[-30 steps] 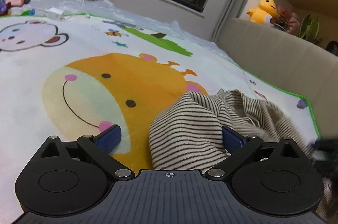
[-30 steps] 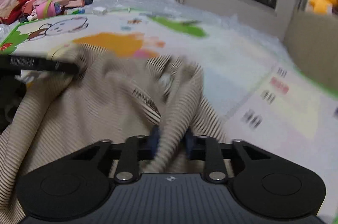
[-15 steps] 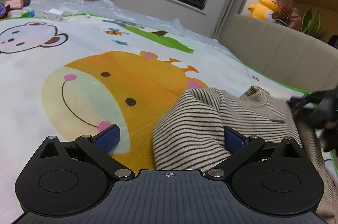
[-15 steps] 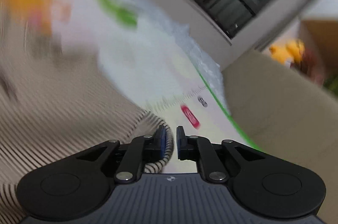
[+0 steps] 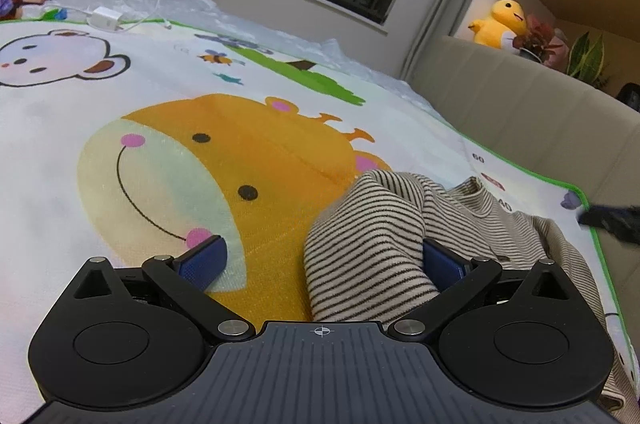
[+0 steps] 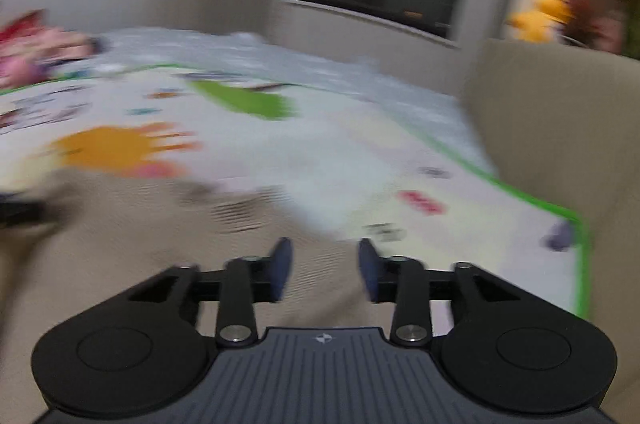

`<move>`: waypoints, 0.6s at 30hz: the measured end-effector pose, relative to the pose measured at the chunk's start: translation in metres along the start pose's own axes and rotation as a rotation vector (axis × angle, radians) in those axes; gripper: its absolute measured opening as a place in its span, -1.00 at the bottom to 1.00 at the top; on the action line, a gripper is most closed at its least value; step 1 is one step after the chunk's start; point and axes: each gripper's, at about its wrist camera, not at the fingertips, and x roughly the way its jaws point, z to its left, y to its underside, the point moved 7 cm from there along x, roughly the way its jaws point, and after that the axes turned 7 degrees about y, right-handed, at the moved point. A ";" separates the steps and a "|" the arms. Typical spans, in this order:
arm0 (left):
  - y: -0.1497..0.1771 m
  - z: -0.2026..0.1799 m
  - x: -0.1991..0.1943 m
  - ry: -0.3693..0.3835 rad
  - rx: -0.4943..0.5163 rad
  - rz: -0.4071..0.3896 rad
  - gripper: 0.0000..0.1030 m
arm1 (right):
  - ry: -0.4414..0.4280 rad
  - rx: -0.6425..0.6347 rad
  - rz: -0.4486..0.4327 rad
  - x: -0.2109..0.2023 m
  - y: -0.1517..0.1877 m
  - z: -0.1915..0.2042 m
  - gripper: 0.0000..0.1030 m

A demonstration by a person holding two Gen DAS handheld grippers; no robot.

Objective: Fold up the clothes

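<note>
The right gripper [image 6: 324, 270] has just been opening its jaws; they stand parted with nothing pinched, the beige fabric of the striped garment [image 6: 160, 244] lying below and behind the pads in the lower half of the blurred right wrist view. The left gripper [image 5: 322, 260] is spread wide. A bunched fold of the striped garment [image 5: 372, 236] sits against its right-hand pad [image 5: 442, 266]; the other pad [image 5: 202, 260] stands clear over the play mat [image 5: 160, 111], so nothing is clamped.

Step in hand, as judged: the right side of the garment has been laid out and let go, and the piece is being spread flat before the first fold. The next move calls for a fresh grasp on an edge or sleeve, with the bunched portion at lower centre of the left wrist view drawn smooth.

Containers: none is in view. A heap of other clothes [image 6: 36, 51] lies loose at the left edge of the right wrist view.
</note>
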 end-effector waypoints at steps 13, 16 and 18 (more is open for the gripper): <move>0.002 -0.001 -0.004 -0.009 0.010 0.004 1.00 | -0.080 -0.230 0.063 -0.076 0.097 0.063 0.33; 0.002 0.000 -0.005 -0.004 0.002 0.002 1.00 | -0.107 -0.156 0.075 -0.081 0.095 0.057 -1.00; 0.002 0.000 -0.005 -0.002 0.001 0.000 1.00 | -0.039 -0.135 0.048 -0.081 0.084 0.038 -1.00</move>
